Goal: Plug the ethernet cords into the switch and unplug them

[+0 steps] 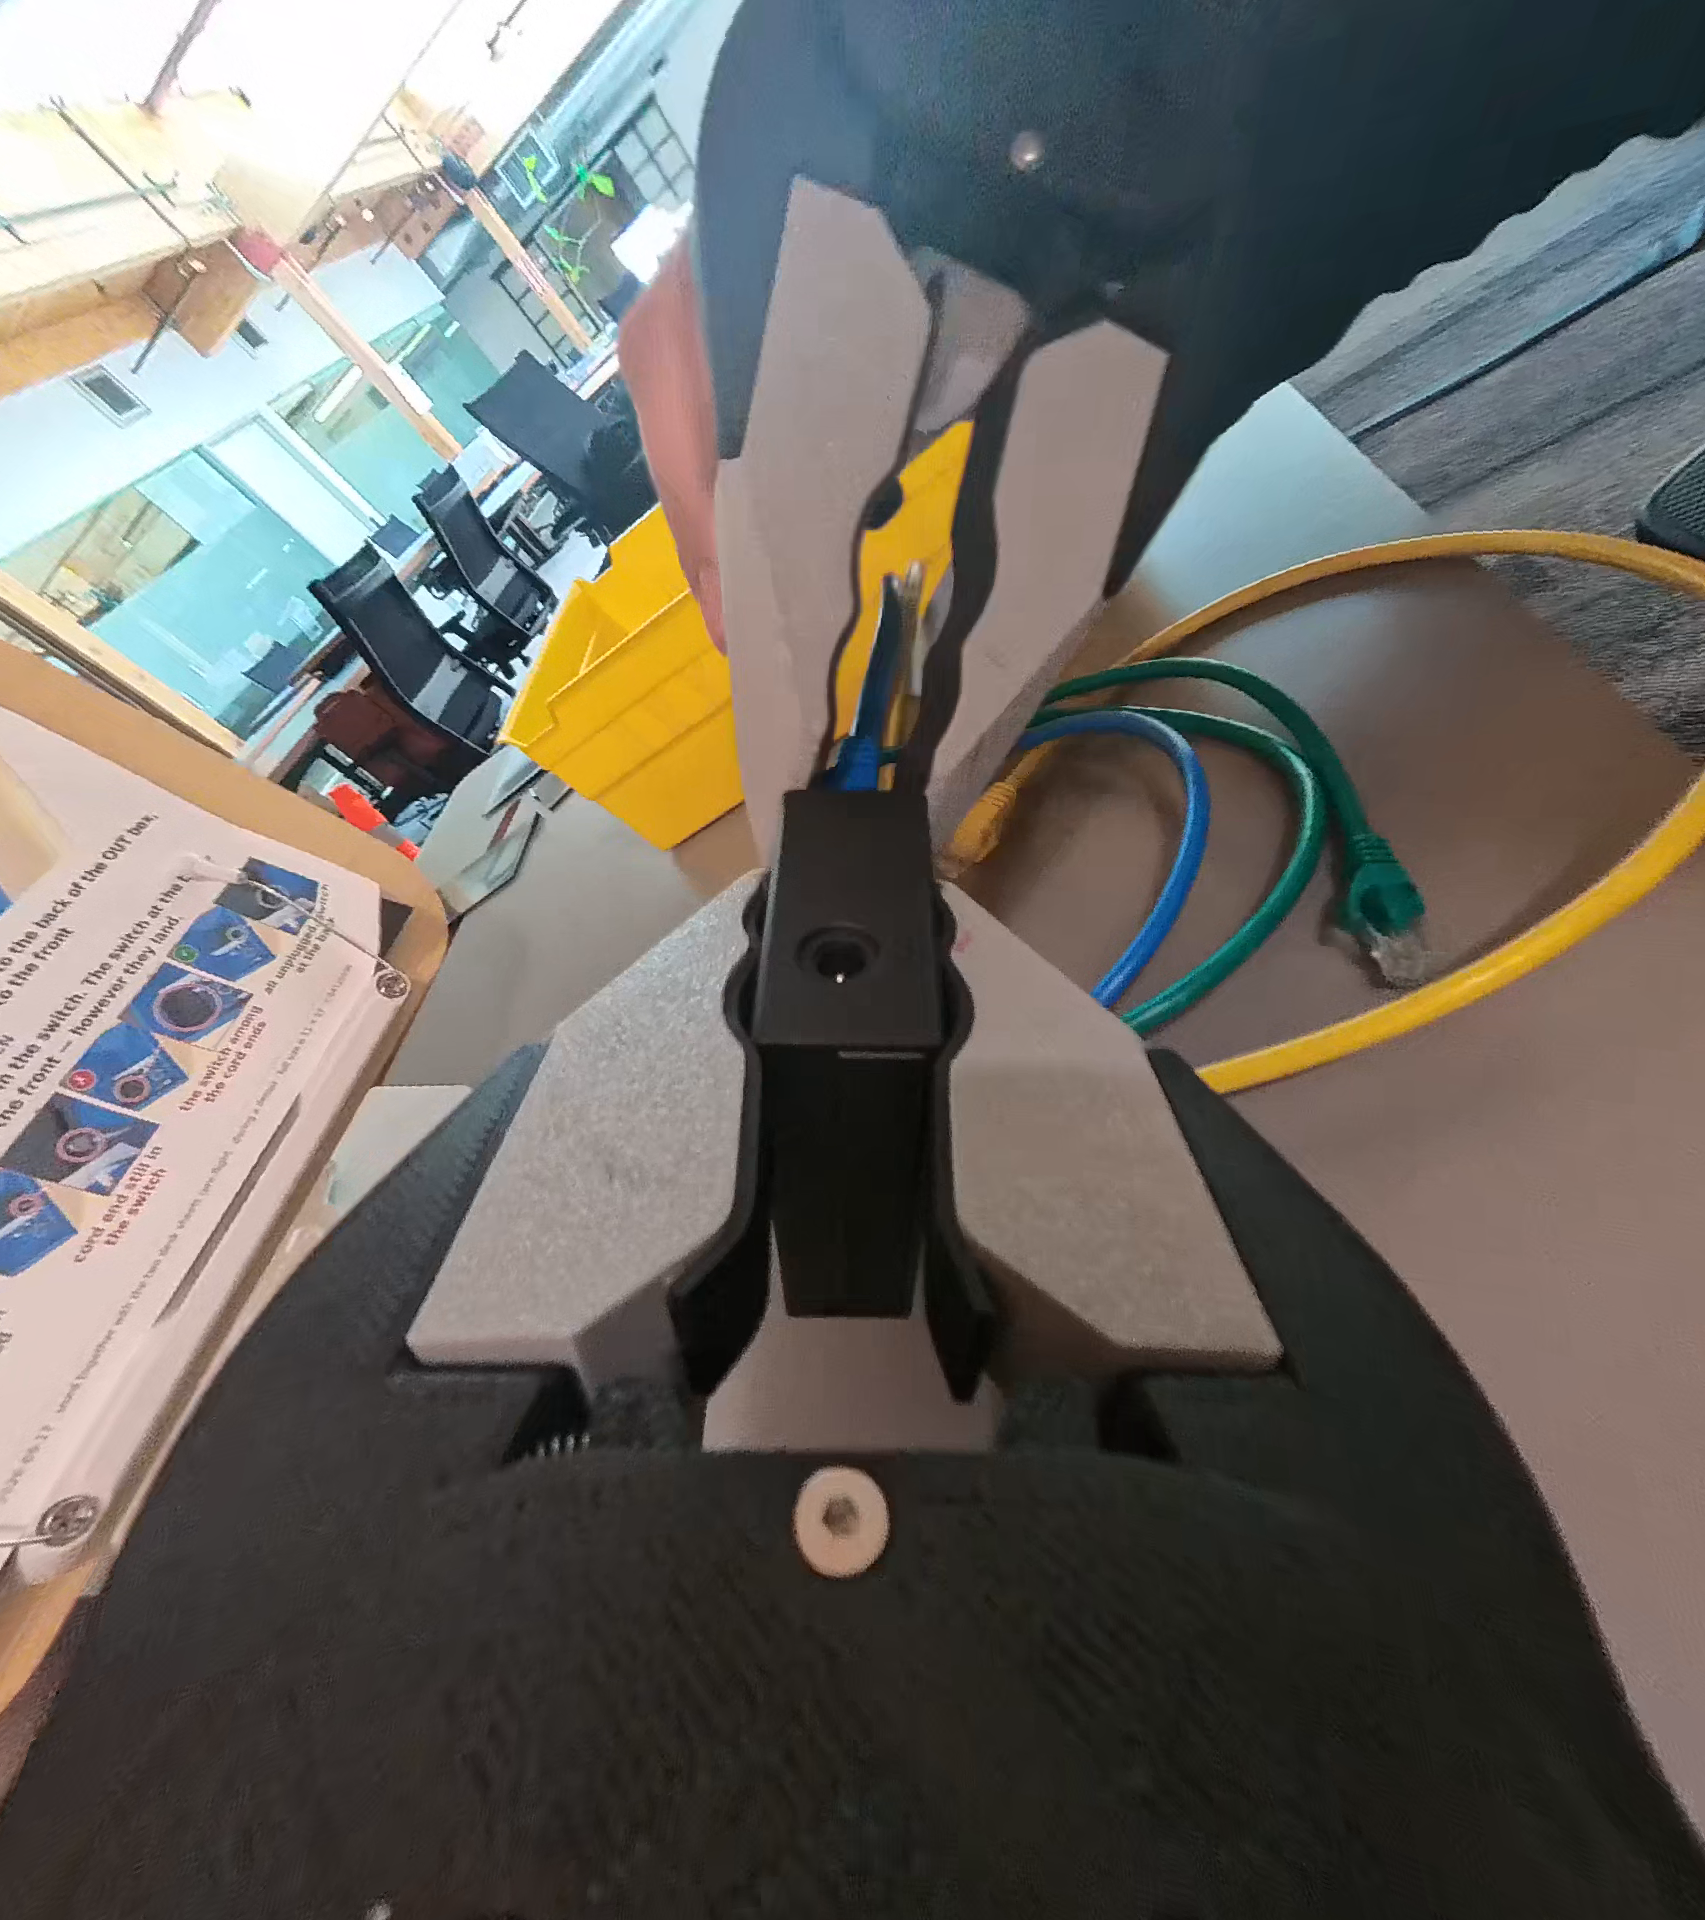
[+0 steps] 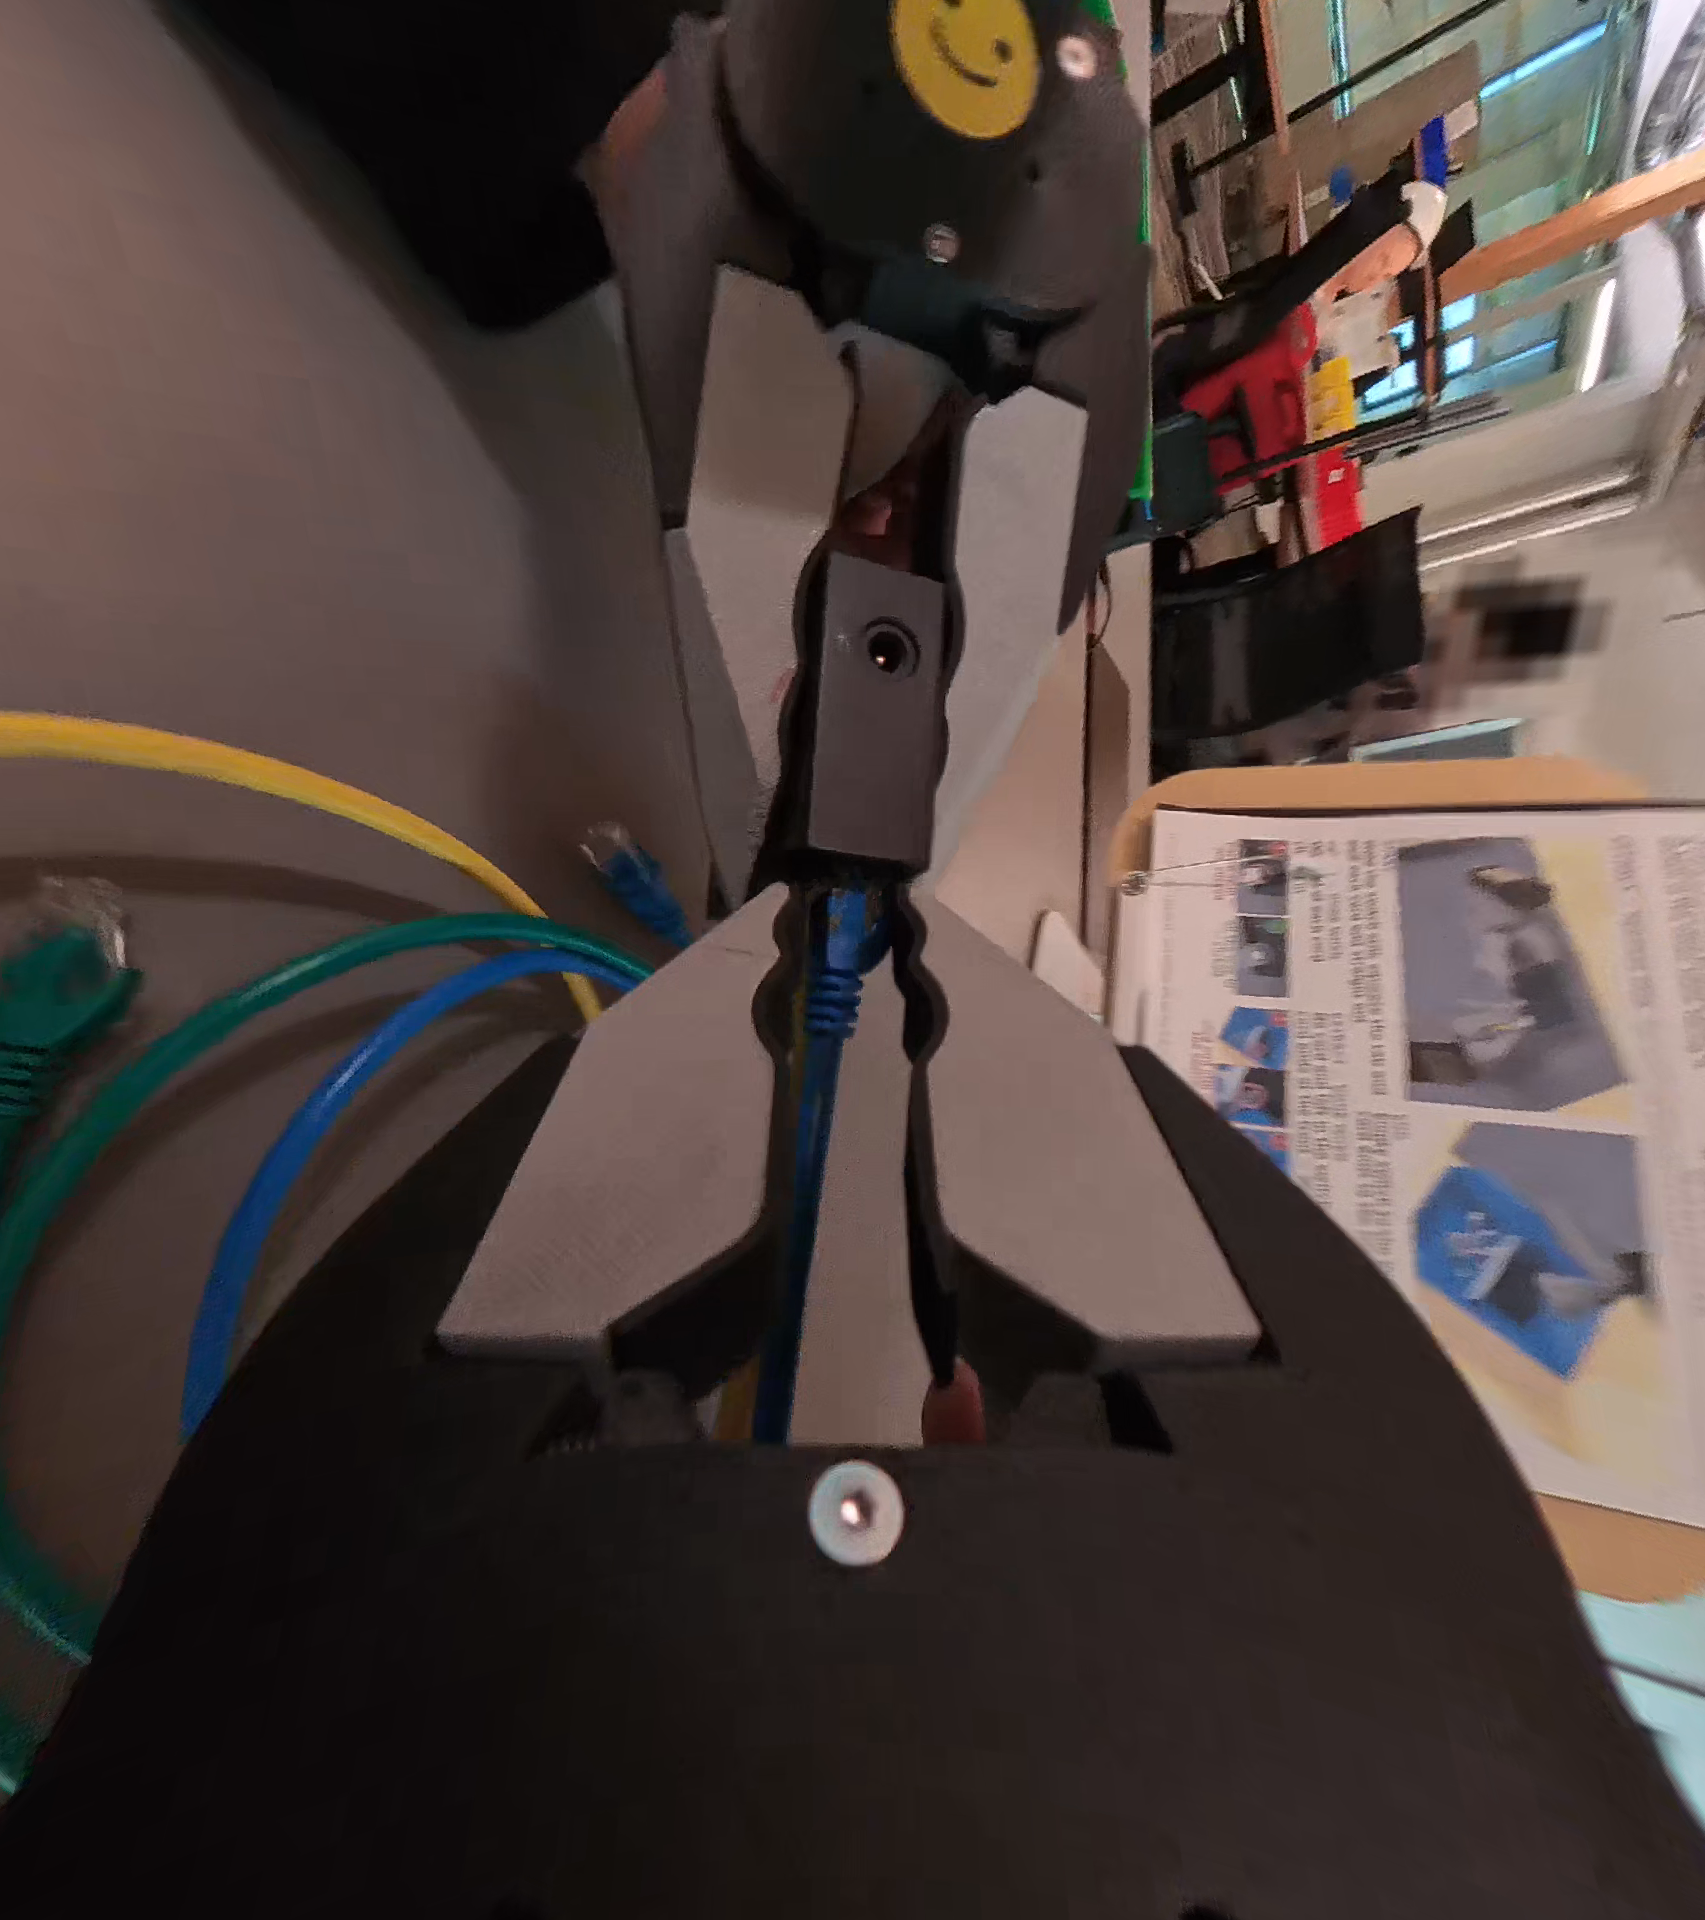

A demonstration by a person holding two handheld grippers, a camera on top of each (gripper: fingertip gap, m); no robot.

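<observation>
The black switch (image 1: 843, 977) is held off the counter (image 1: 1450, 1195), clamped between the grey fingers (image 1: 619, 1143) of the left claw (image 1: 846, 935), its end face with a round socket turned toward the left wrist camera. At the switch's far end the right claw (image 2: 840, 987) is clenched around the blue cord (image 2: 832, 997) just behind its plug, which is seated at the switch's port side — how deep cannot be told. On the counter beside them lie the yellow cord (image 1: 1658, 831) in a wide loop and the green cord (image 1: 1378, 883), their plugs free; a second blue plug (image 2: 635, 883) is also seen loose there. An instruction sheet (image 1: 100, 1143) on a wooden board (image 1: 417, 935) rests just beside the claws — yellow bins (image 1: 640, 707) stand behind.
</observation>
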